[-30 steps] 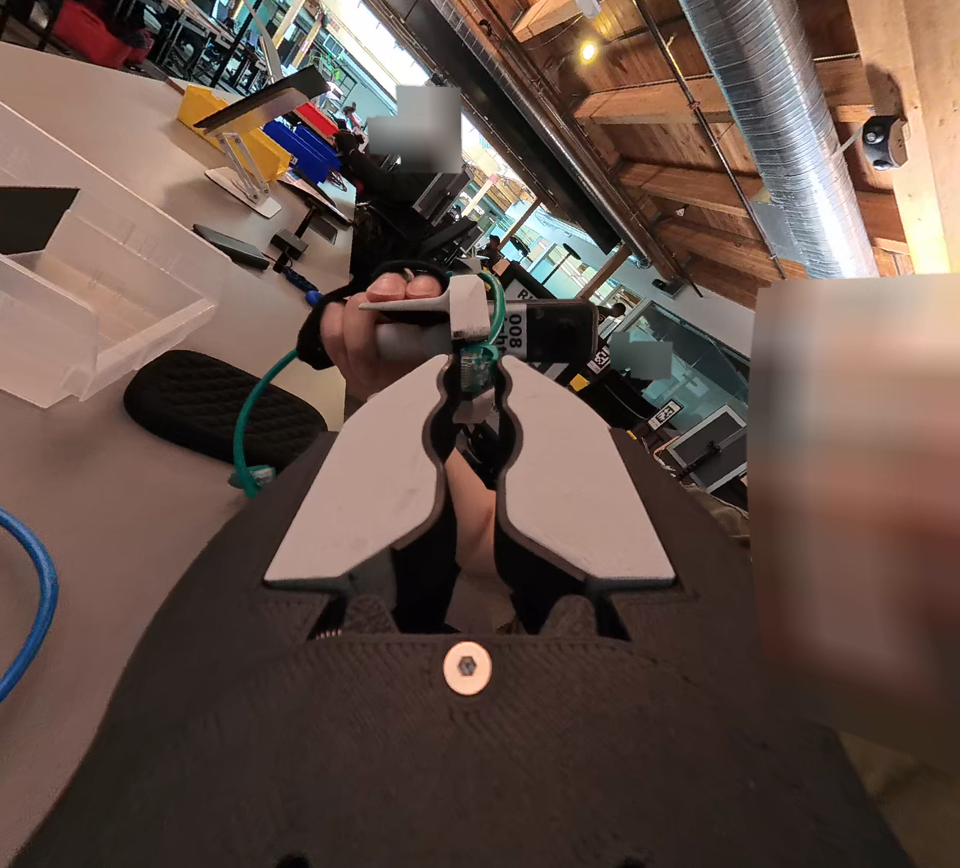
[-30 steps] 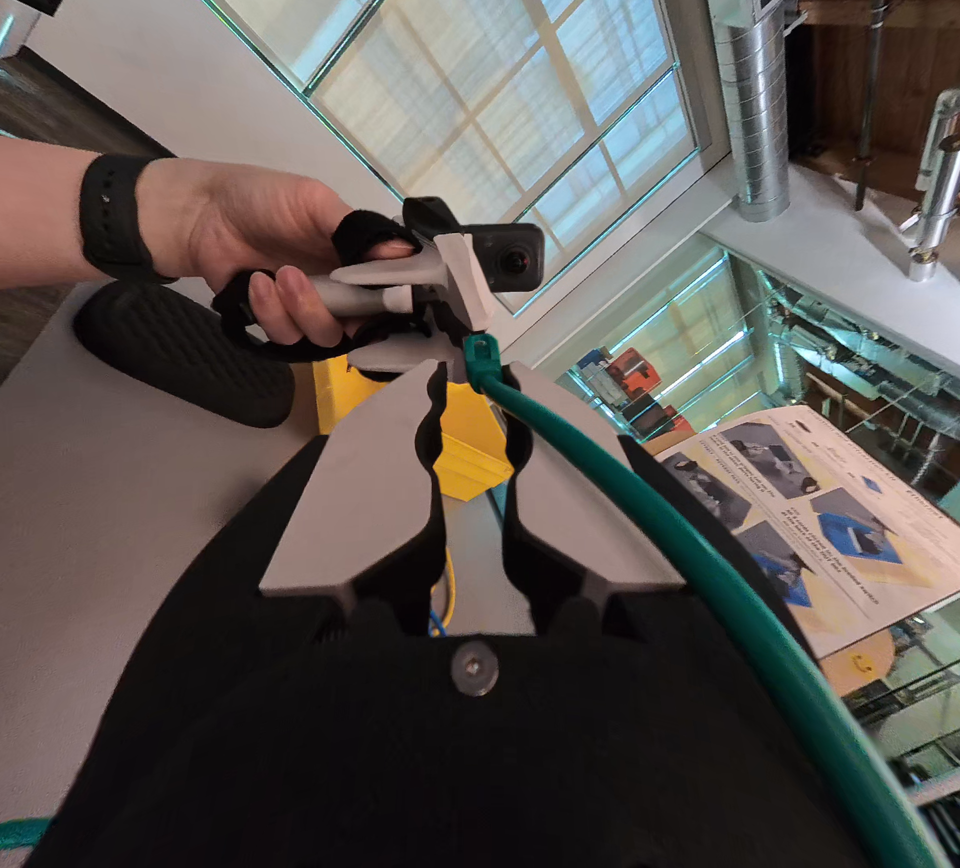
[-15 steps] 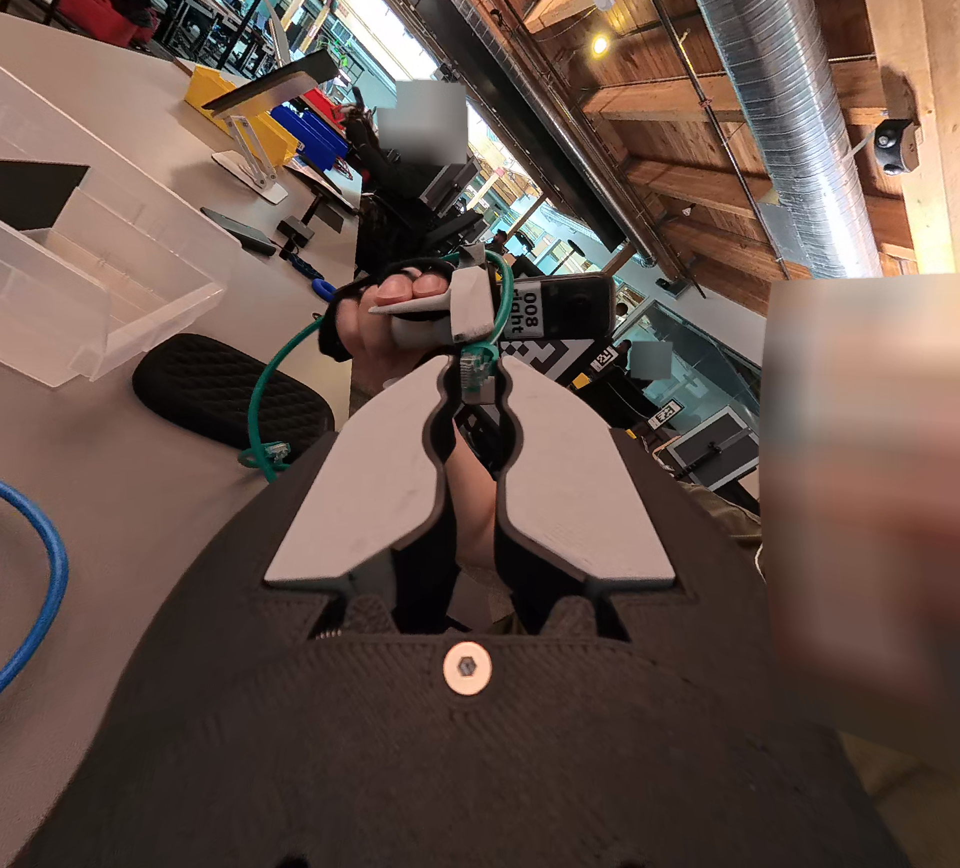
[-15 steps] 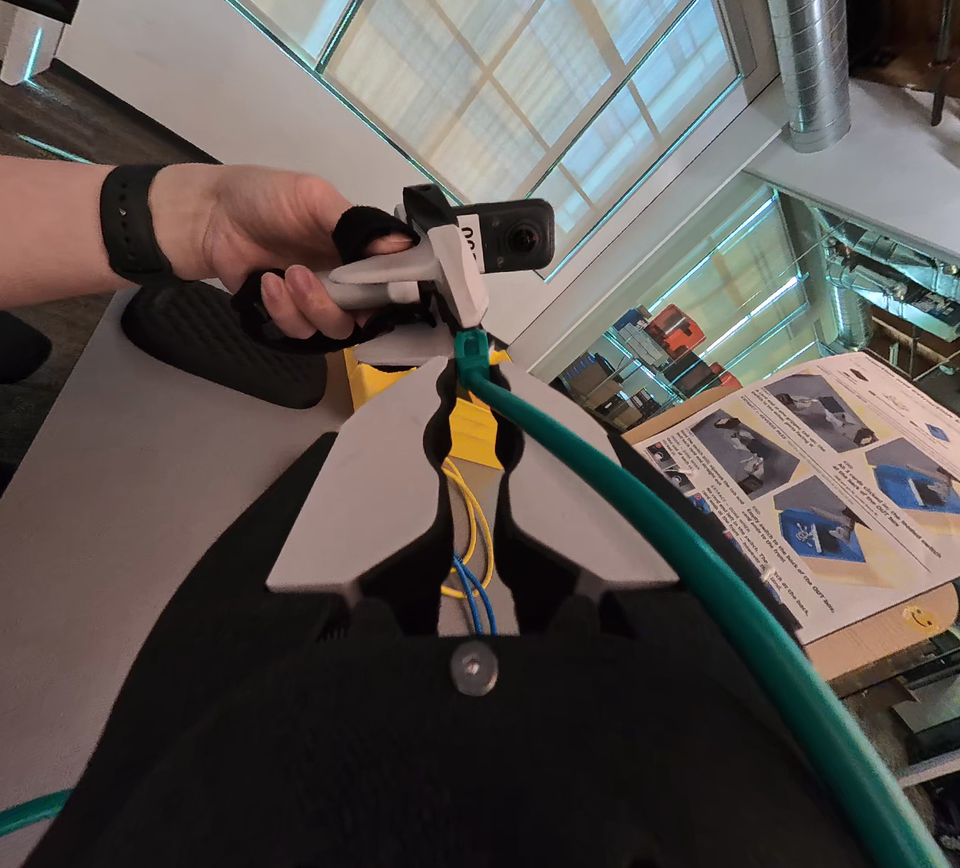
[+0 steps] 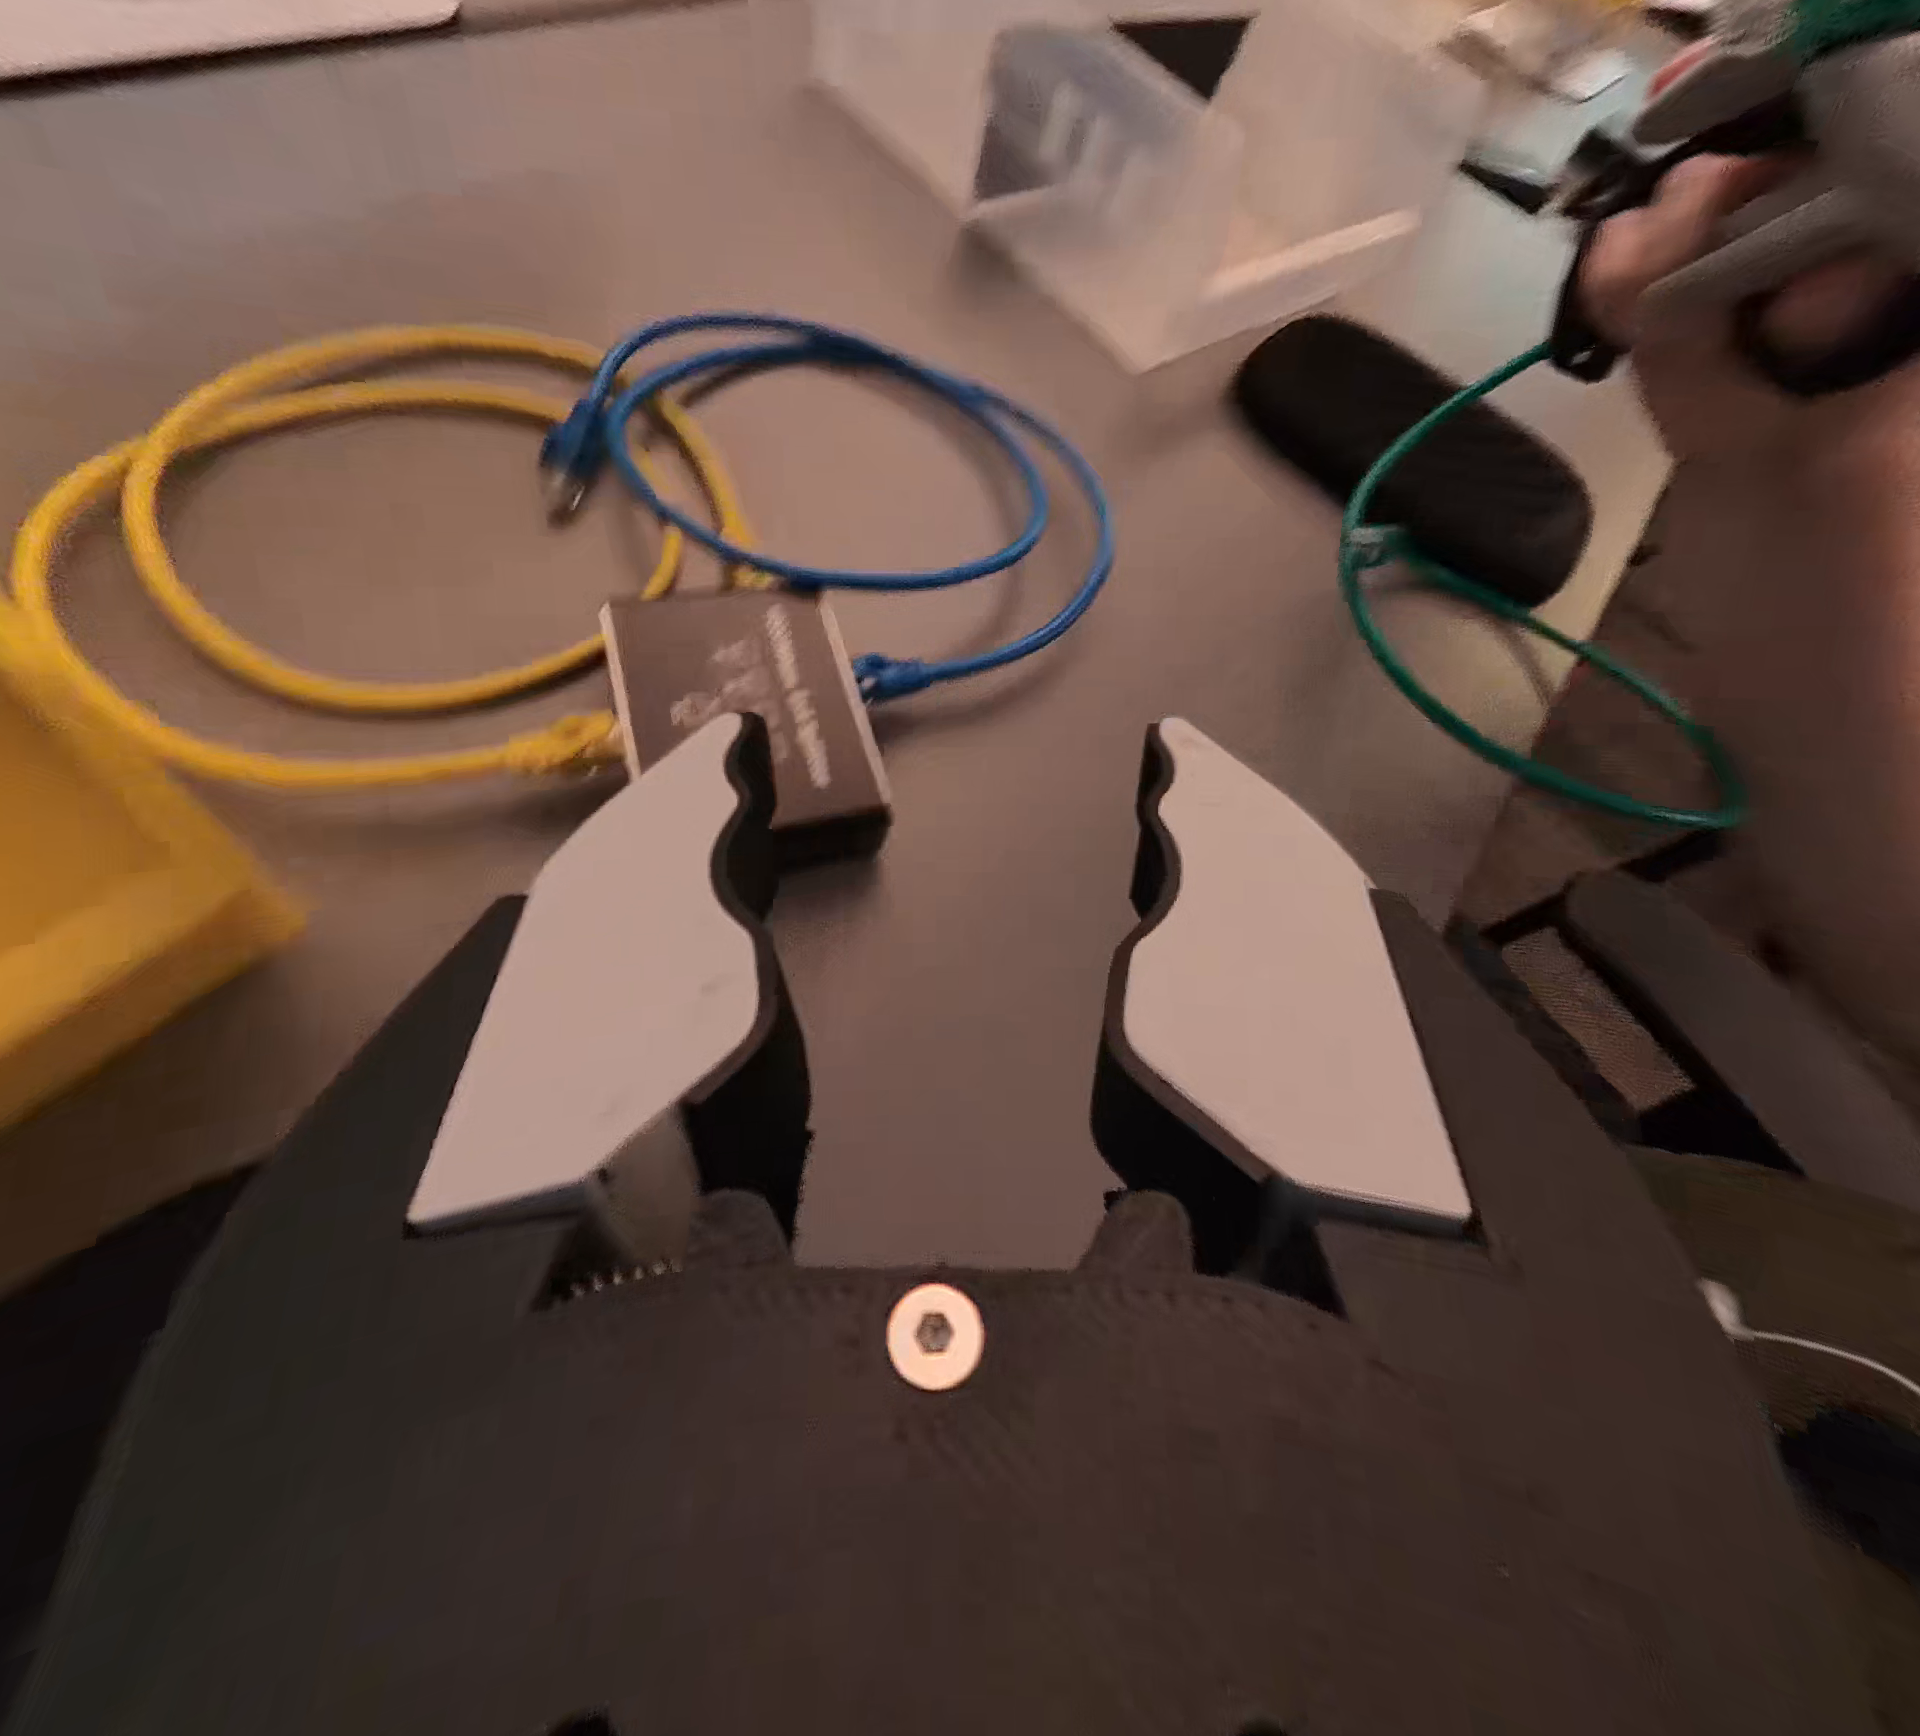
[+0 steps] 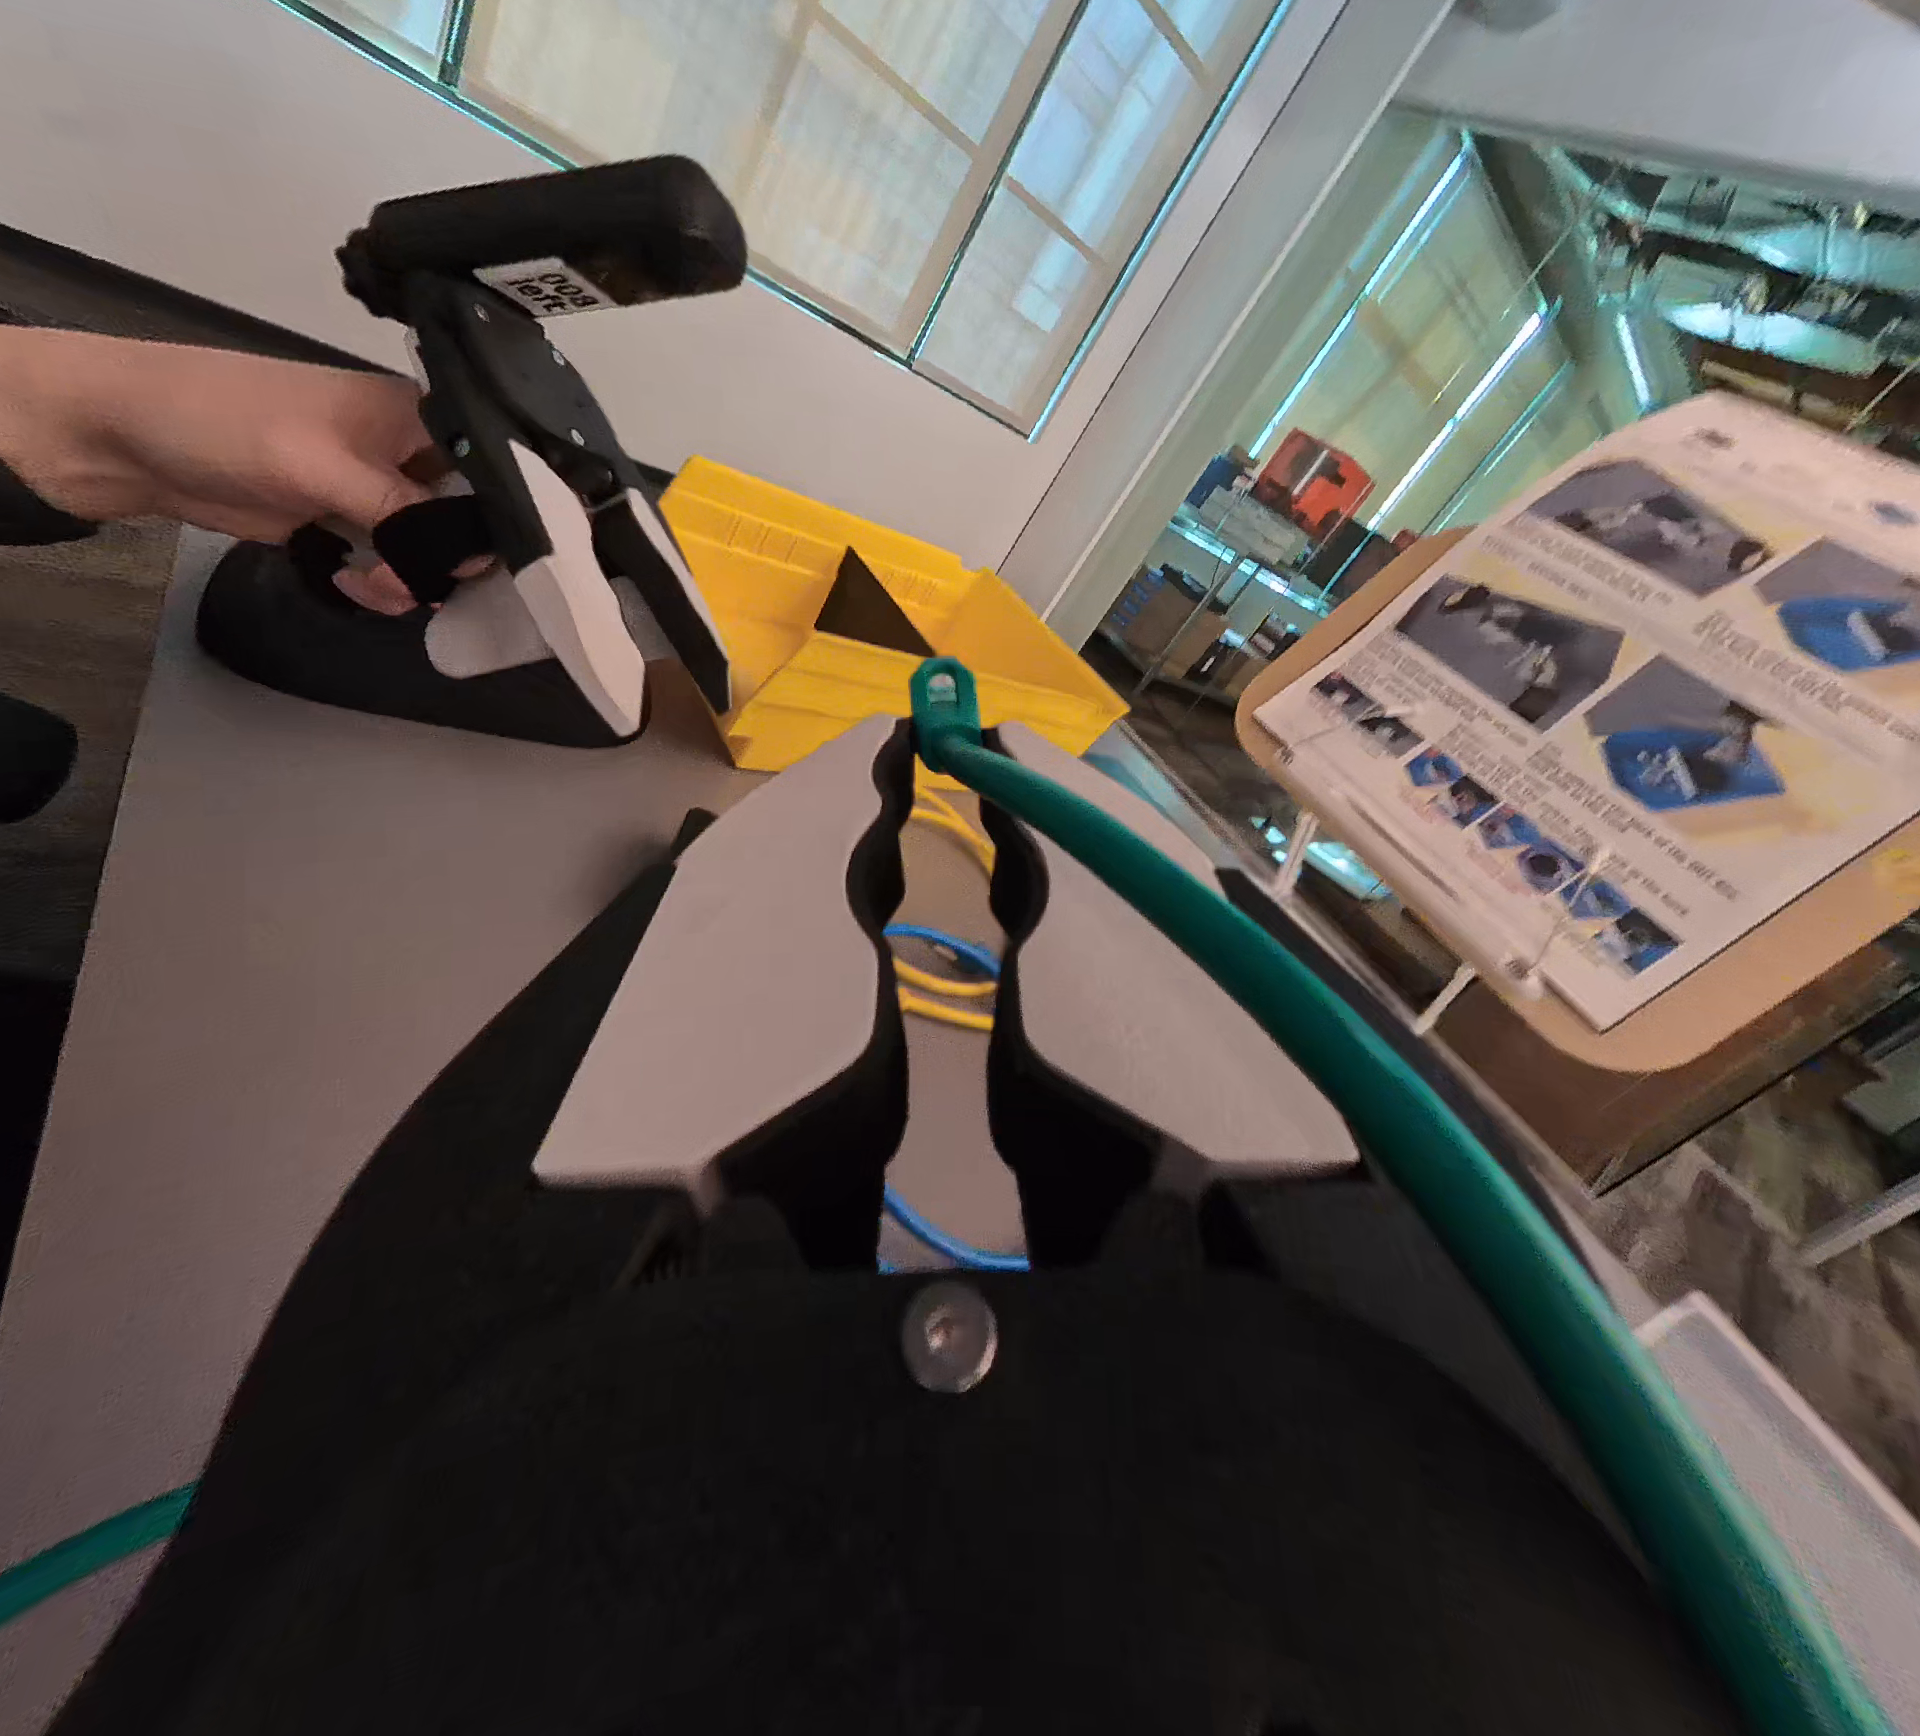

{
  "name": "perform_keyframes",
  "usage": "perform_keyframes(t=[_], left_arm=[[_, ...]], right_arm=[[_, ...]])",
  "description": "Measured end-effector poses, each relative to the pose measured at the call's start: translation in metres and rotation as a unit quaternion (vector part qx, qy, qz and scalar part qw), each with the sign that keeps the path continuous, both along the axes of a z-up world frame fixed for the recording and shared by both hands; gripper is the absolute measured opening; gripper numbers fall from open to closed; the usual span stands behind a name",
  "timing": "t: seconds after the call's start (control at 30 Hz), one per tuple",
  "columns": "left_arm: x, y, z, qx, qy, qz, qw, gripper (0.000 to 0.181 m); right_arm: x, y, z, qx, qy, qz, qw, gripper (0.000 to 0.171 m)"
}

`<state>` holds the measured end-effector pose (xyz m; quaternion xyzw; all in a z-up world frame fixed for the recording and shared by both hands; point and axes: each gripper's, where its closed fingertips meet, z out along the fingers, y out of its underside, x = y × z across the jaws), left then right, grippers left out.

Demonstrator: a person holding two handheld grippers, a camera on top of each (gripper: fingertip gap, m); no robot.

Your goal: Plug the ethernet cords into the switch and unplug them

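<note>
The black switch lies on the grey table, just ahead of my left fingertip. A yellow cord meets its left side and a blue cord meets its right side; one blue plug lies loose. My left gripper is open and empty, low over the table; it also shows in the right wrist view. My right gripper is shut on the plug end of the green cord, held in the air. The green cord's loop hangs at the right.
A yellow bin sits at the left, also visible in the right wrist view. Clear plastic bins stand behind the cords. A black pad lies at the right. An instruction board stands at the table's far side.
My left gripper let go of the green plug, opened wide and swung down toward the switch on the table. My right gripper kept hold of the green plug.
</note>
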<state>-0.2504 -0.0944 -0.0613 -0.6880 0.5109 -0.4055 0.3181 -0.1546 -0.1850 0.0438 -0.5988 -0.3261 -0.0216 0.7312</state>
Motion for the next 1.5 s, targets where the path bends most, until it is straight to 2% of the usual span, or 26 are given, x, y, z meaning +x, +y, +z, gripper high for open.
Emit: perform_keyframes(t=[0.1, 0.23, 0.37, 0.53, 0.63, 0.8, 0.93, 1.0, 1.1, 1.17, 1.2, 1.33, 1.5], left_arm=[[-0.004, 0.01, -0.027, 0.011, 0.046, 0.013, 0.999, 0.07], [-0.004, 0.019, -0.059, 0.047, 0.137, 0.001, 0.989, 0.085], [0.004, 0.022, -0.075, 0.029, 0.161, 0.012, 0.986, 0.094], [0.011, 0.031, -0.093, 0.015, 0.184, 0.041, 0.982, 0.093], [0.014, 0.033, -0.093, 0.008, 0.174, 0.041, 0.984, 0.072], [0.016, 0.028, -0.093, 0.004, 0.19, 0.051, 0.98, 0.071], [0.019, 0.001, -0.089, 0.054, 0.232, -0.052, 0.97, 0.062], [0.018, 0.001, -0.072, 0.097, 0.236, -0.105, 0.961, 0.071], [0.028, 0.007, -0.046, 0.181, 0.225, -0.205, 0.935, 0.096], [0.039, 0.011, -0.041, 0.219, 0.221, -0.272, 0.911, 0.113], [0.044, 0.01, -0.043, 0.219, 0.224, -0.302, 0.9, 0.114], [0.059, 0.017, -0.07, 0.198, 0.269, -0.383, 0.861, 0.107], [0.059, 0.005, -0.088, 0.146, 0.278, -0.448, 0.837, 0.091]], right_arm=[[-0.005, 0.011, -0.02, -0.029, 0.027, -0.001, 0.999, 0.012], [-0.016, 0.027, -0.057, -0.088, 0.044, -0.016, 0.995, 0.013], [-0.023, 0.034, -0.083, -0.117, 0.045, -0.025, 0.992, 0.013], [-0.025, 0.036, -0.091, -0.134, 0.063, -0.019, 0.989, 0.013], [-0.024, 0.037, -0.097, -0.148, 0.052, -0.024, 0.987, 0.012], [-0.018, 0.038, -0.101, -0.154, 0.054, -0.036, 0.986, 0.013], [-0.007, 0.038, -0.098, -0.158, 0.078, -0.037, 0.984, 0.012], [-0.003, 0.035, -0.094, -0.152, 0.084, -0.037, 0.984, 0.013], [0.004, 0.033, -0.089, -0.143, 0.088, -0.042, 0.985, 0.014], [0.009, 0.032, -0.088, -0.14, 0.094, -0.043, 0.985, 0.012], [0.01, 0.032, -0.087, -0.138, 0.097, -0.041, 0.985, 0.012], [0.023, 0.033, -0.092, -0.138, 0.107, -0.056, 0.983, 0.012], [0.031, 0.031, -0.1, -0.142, 0.108, -0.062, 0.982, 0.012]])
